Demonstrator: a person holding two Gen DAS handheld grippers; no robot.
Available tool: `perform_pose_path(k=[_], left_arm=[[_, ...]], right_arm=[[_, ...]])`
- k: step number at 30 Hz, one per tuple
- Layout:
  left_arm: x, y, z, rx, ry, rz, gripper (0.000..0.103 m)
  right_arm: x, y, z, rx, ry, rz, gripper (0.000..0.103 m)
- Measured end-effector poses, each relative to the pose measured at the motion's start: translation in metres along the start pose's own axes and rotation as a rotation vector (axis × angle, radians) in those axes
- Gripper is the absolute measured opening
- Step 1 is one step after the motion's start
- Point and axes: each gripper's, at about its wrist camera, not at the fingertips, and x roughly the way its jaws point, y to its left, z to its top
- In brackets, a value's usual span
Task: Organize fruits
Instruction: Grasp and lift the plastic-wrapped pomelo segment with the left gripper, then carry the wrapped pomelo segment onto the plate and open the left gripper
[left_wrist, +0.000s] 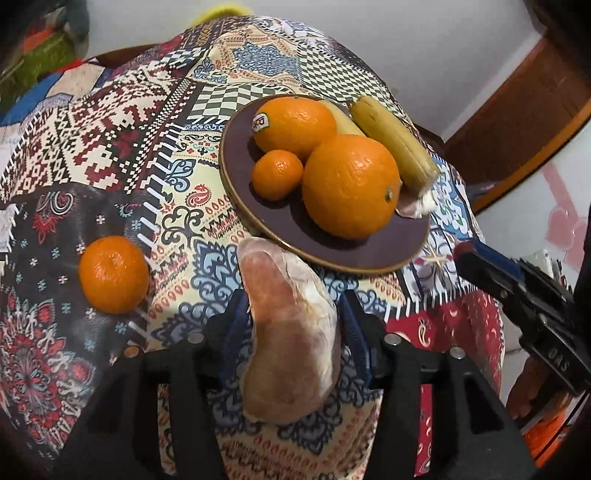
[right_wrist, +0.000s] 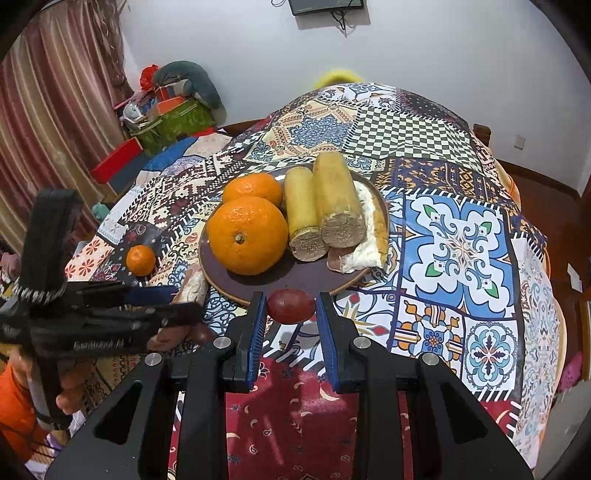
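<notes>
- Up close, the left gripper (left_wrist: 291, 325) has a pale pinkish-brown wrapped piece (left_wrist: 288, 332) between its blue fingers (left_wrist: 354, 332); the right pad stands a little off it, and whether the left pad touches cannot be told.
- Its far tip lies at the near rim of the dark plate (left_wrist: 266, 221).
- On that plate sit two large oranges (left_wrist: 351, 184), one bearing a sticker, a small mandarin (left_wrist: 277, 173) and two yellowish cut cylinders (left_wrist: 391, 140).
- Another mandarin (left_wrist: 112, 275) lies alone on the patterned cloth of the desk (left_wrist: 110, 147), well left of the plate.
- Meanwhile, the right gripper (right_wrist: 291, 310) is clamped on a small dark-red round fruit (right_wrist: 291, 305), held just before the plate's near rim.
- From the right wrist view, a white-wrapped piece (right_wrist: 369, 236) lies beside the cylinders on the plate.
</notes>
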Motion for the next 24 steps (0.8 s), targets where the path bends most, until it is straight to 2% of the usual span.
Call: perform_pose_path(k=[4, 9, 13, 19, 21, 23, 24], left_arm=[[0.002, -0.008, -0.002, 0.046, -0.017, 0.044, 0.047], [-0.007, 0.000, -0.004, 0.007, -0.024, 0.021, 0.044], [-0.022, 0.005, -0.010, 0.000, -0.043, 0.032, 0.044], [-0.048, -0.001, -0.005, 0.022, -0.108, 0.042, 0.042], [-0.055, -0.008, 0.001, 0.038, -0.125, 0.032, 0.024], [-0.056, -0.012, 0.010, 0.049, -0.135, 0.027, 0.020], [-0.056, -0.015, 0.013, 0.058, -0.144, 0.019, 0.004]], right_arm=[[-0.001, -0.004, 0.000, 0.014, -0.003, 0.001, 0.025], [-0.003, -0.005, 0.000, 0.017, -0.006, 0.000, 0.025], [-0.005, -0.006, 0.000, 0.014, -0.012, -0.004, 0.025], [-0.003, -0.009, 0.003, 0.025, -0.016, -0.003, 0.025], [-0.003, -0.008, 0.003, 0.027, -0.018, -0.001, 0.025], [-0.002, -0.008, 0.004, 0.024, -0.018, 0.001, 0.025], [-0.001, -0.007, 0.005, 0.020, -0.019, -0.001, 0.025]])
